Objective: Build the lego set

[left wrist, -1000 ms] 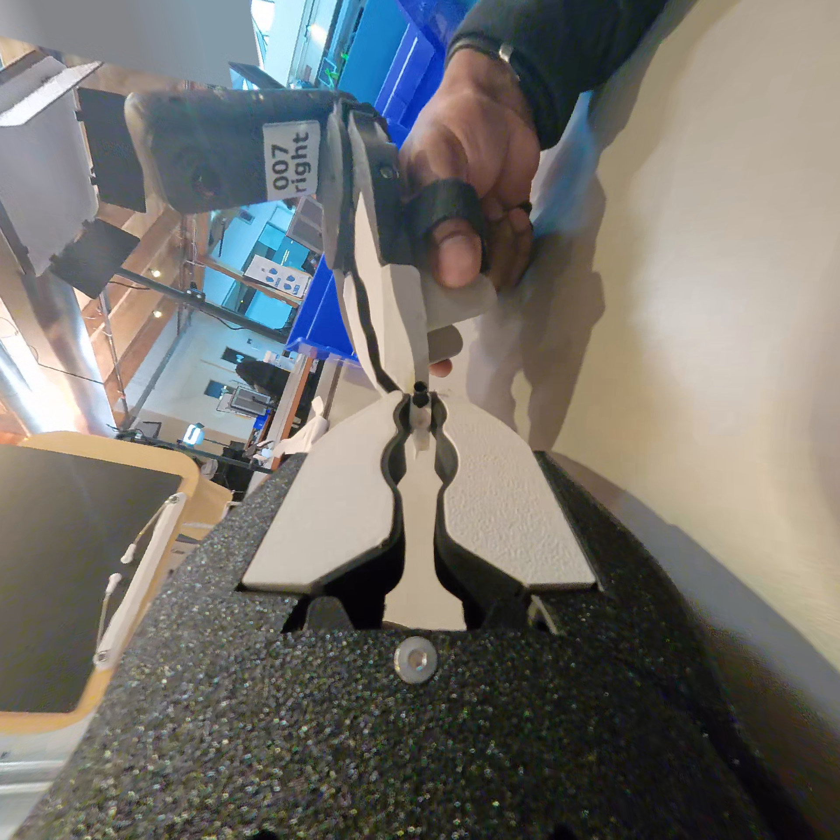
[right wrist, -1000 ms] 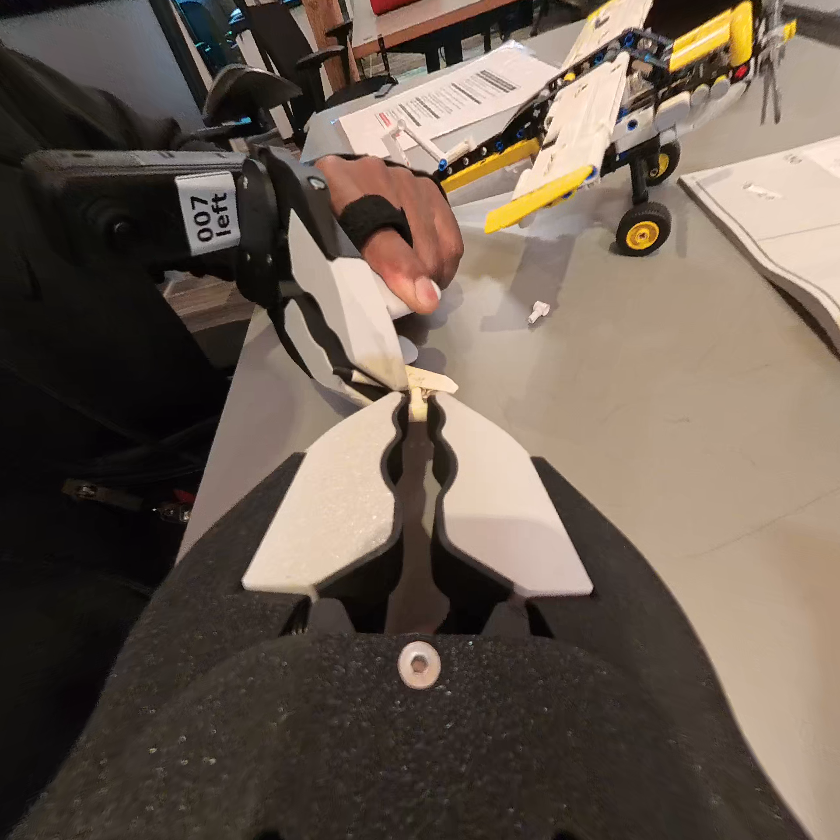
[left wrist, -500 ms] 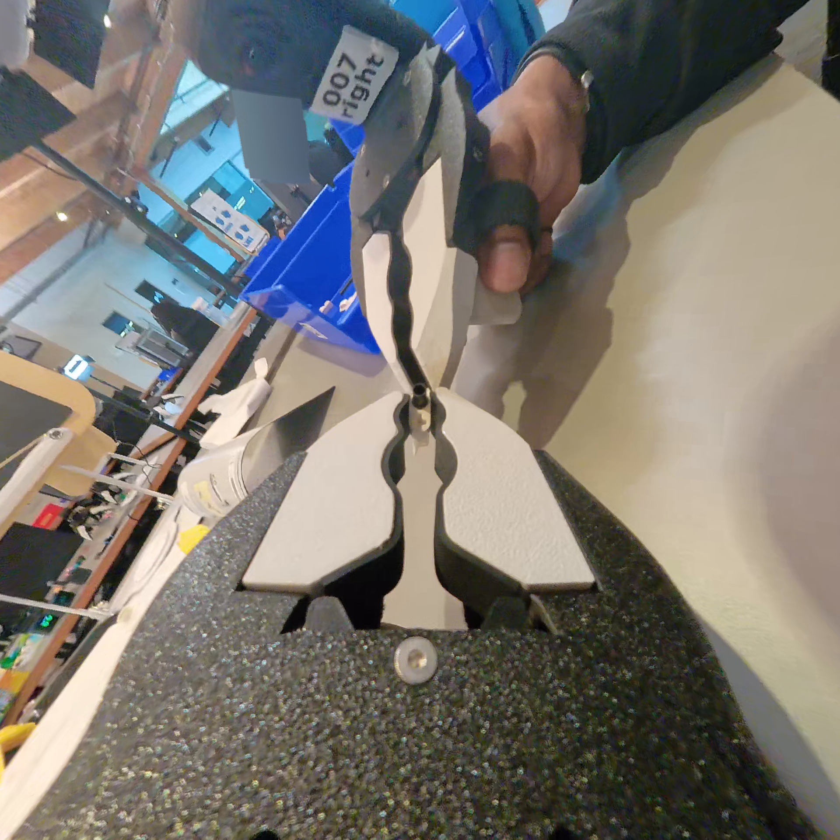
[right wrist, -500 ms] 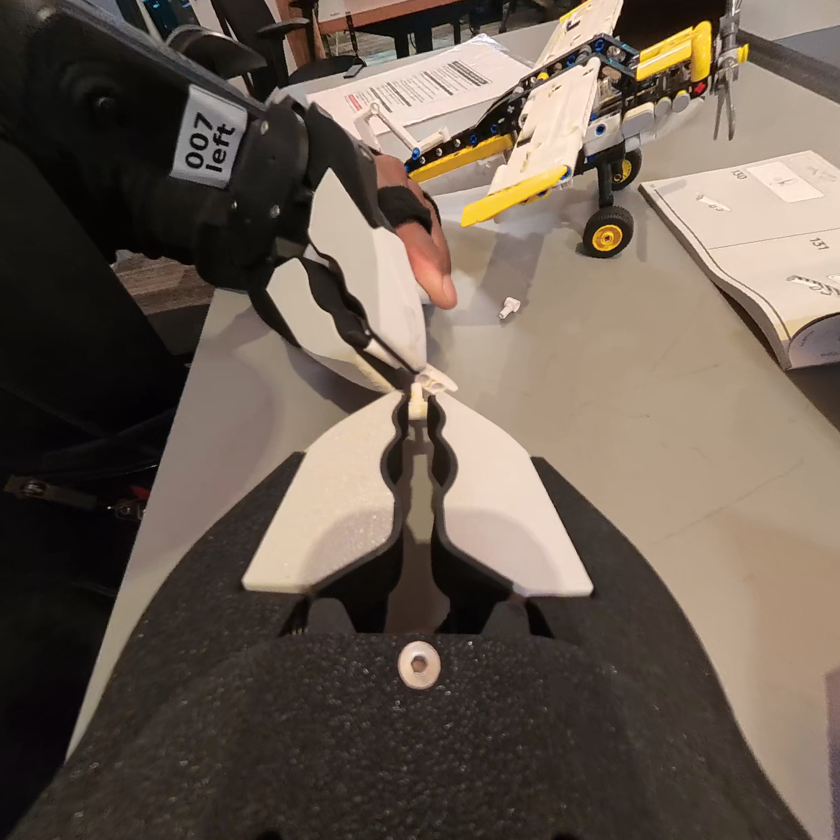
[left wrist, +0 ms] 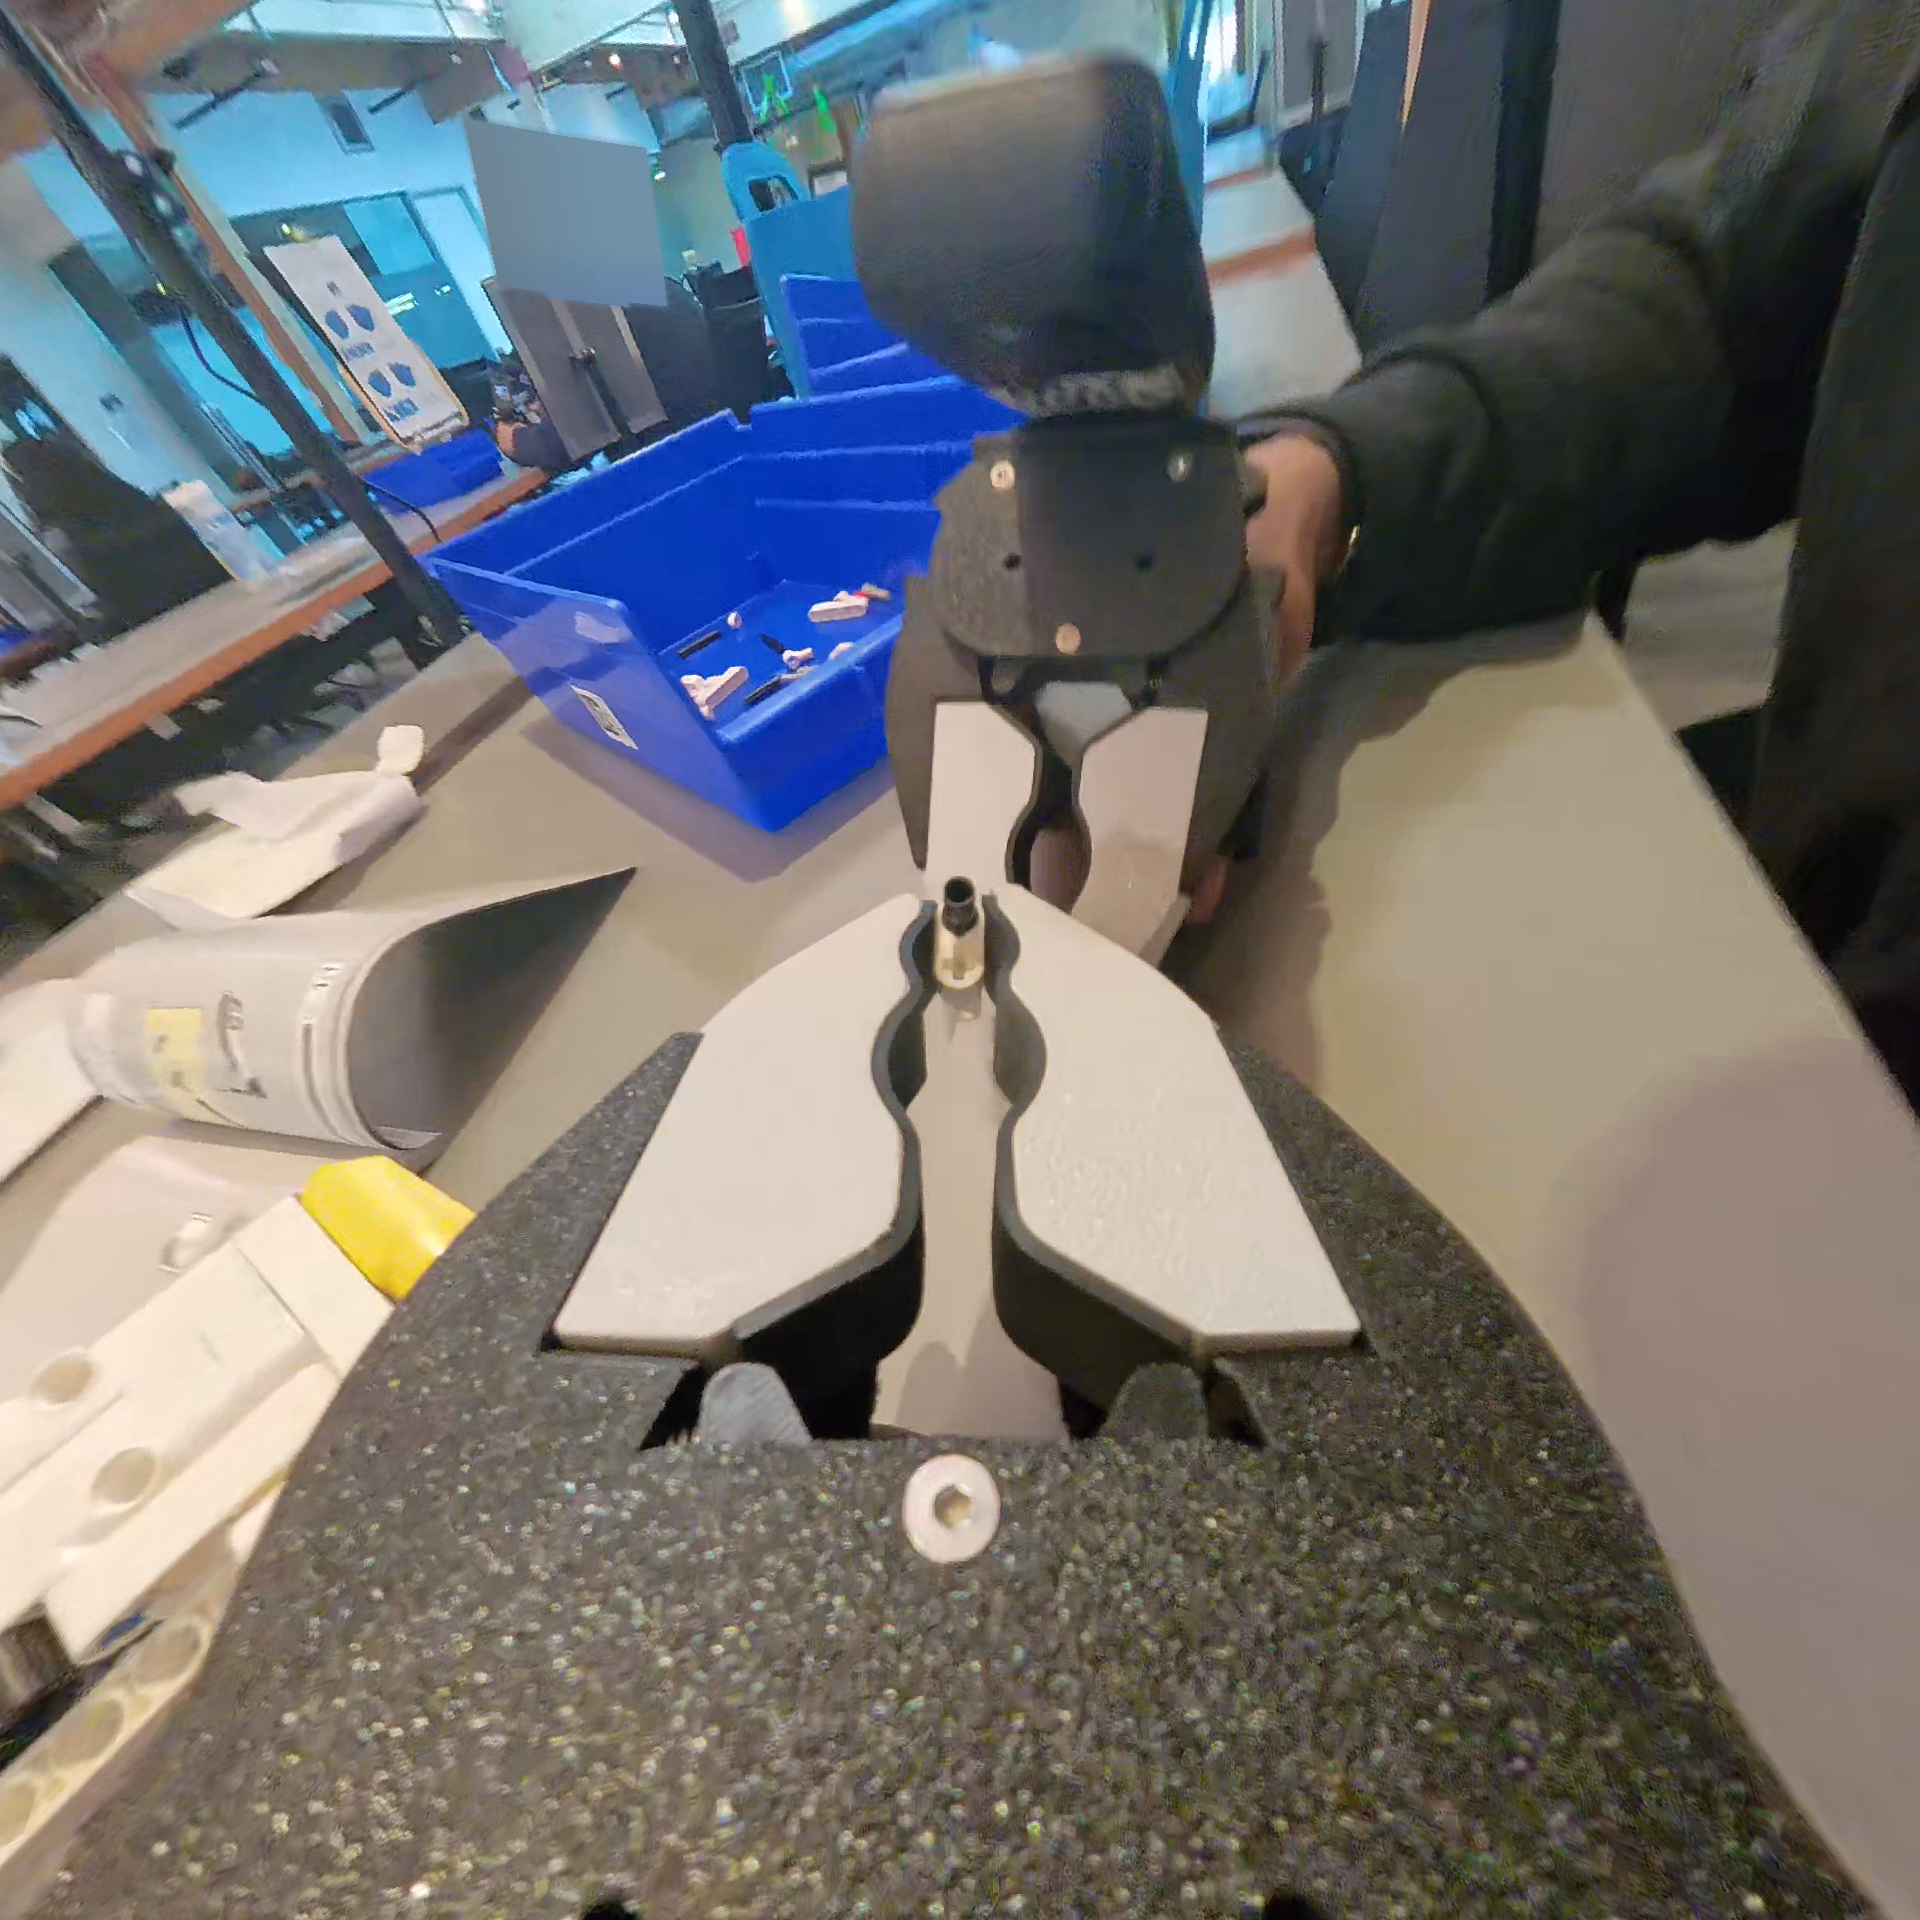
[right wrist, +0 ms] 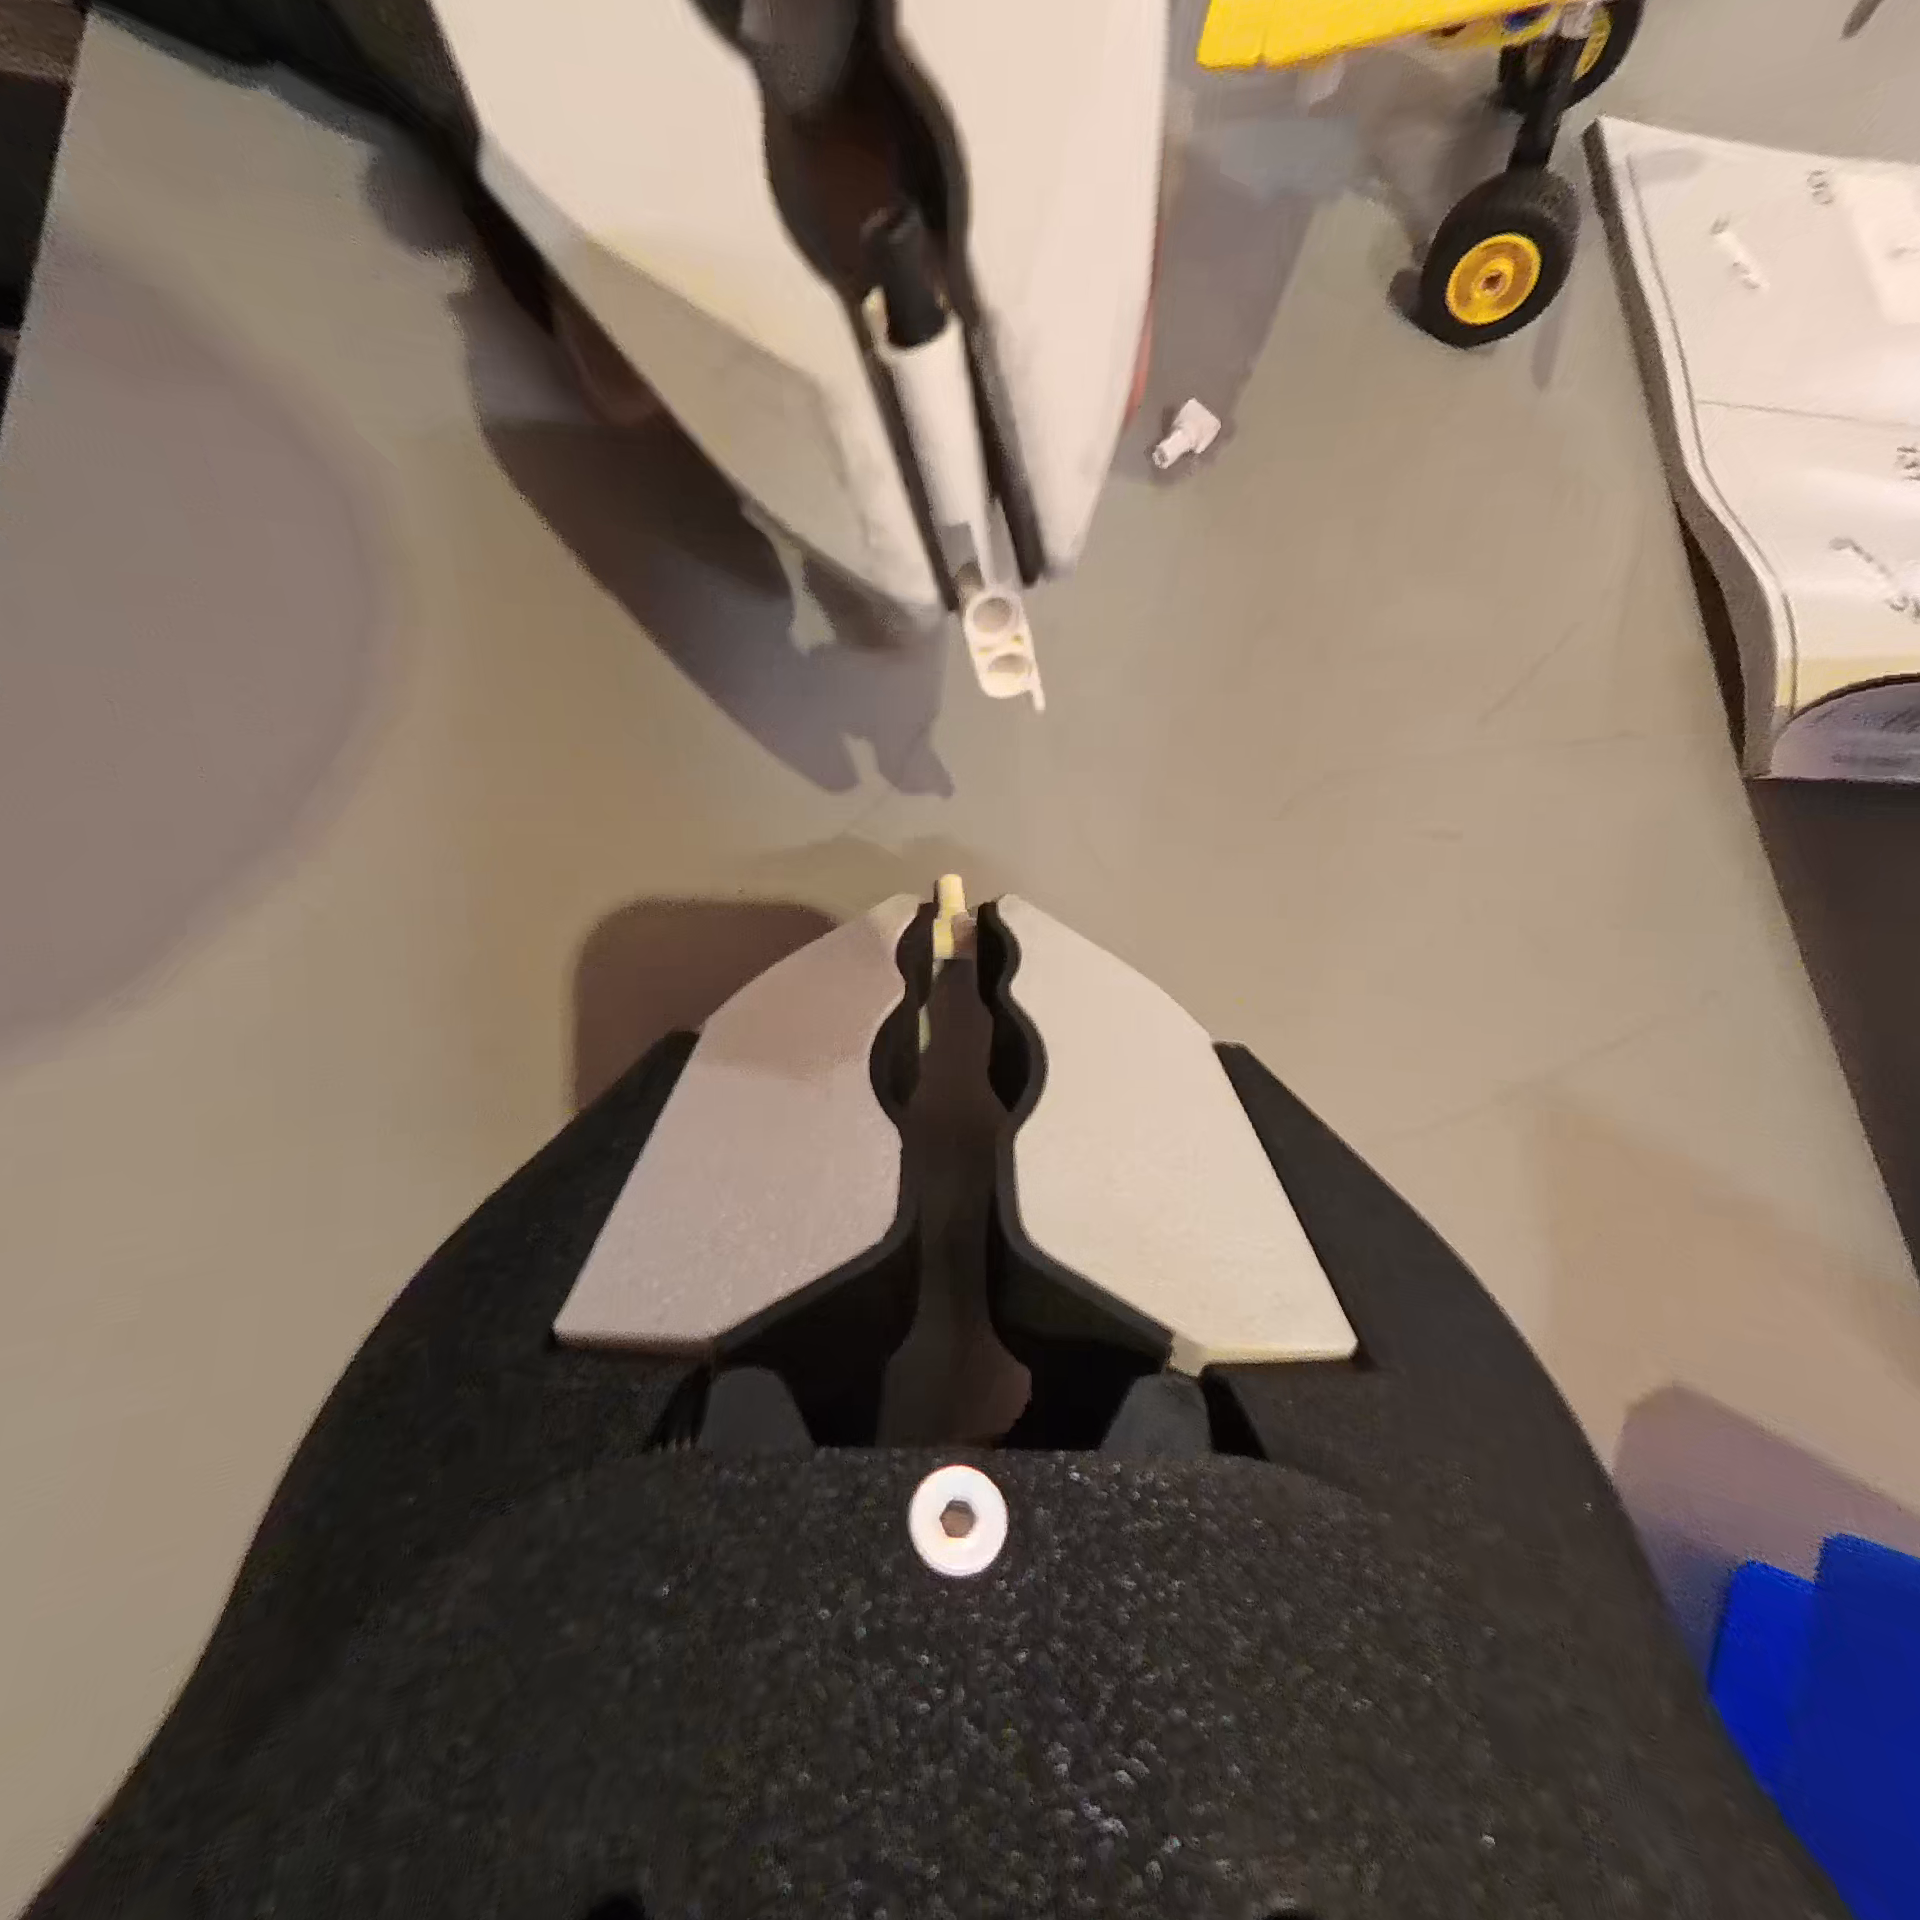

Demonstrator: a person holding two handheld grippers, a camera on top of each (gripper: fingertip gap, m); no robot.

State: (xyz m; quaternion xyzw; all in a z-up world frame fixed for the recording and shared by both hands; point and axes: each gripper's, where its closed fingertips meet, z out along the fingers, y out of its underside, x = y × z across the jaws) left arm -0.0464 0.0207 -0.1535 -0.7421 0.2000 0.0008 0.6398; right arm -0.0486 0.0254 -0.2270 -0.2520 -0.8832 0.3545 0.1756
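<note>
Your left gripper (left wrist: pixel 958 940) jaws clench a white beam (right wrist: pixel 1003 649) with a black pin (left wrist: pixel 957 896), long axis along the fingers; your right gripper (right wrist: pixel 951 914) jaws clench a cream peg (right wrist: pixel 947 900) pointing forward above the tabletop (right wrist: pixel 1351 831).

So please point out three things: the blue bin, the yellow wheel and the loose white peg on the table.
blue bin (left wrist: pixel 800 764), left wrist view, front wall.
yellow wheel (right wrist: pixel 1493 278), right wrist view, hub.
loose white peg (right wrist: pixel 1184 434), right wrist view, body.

A bin (left wrist: pixel 665 582) stands on the desk (left wrist: pixel 1455 935) behind a rolled sheet (left wrist: pixel 343 1029); a peg (right wrist: pixel 1184 442) lies beside the booklet (right wrist: pixel 1787 343).
</note>
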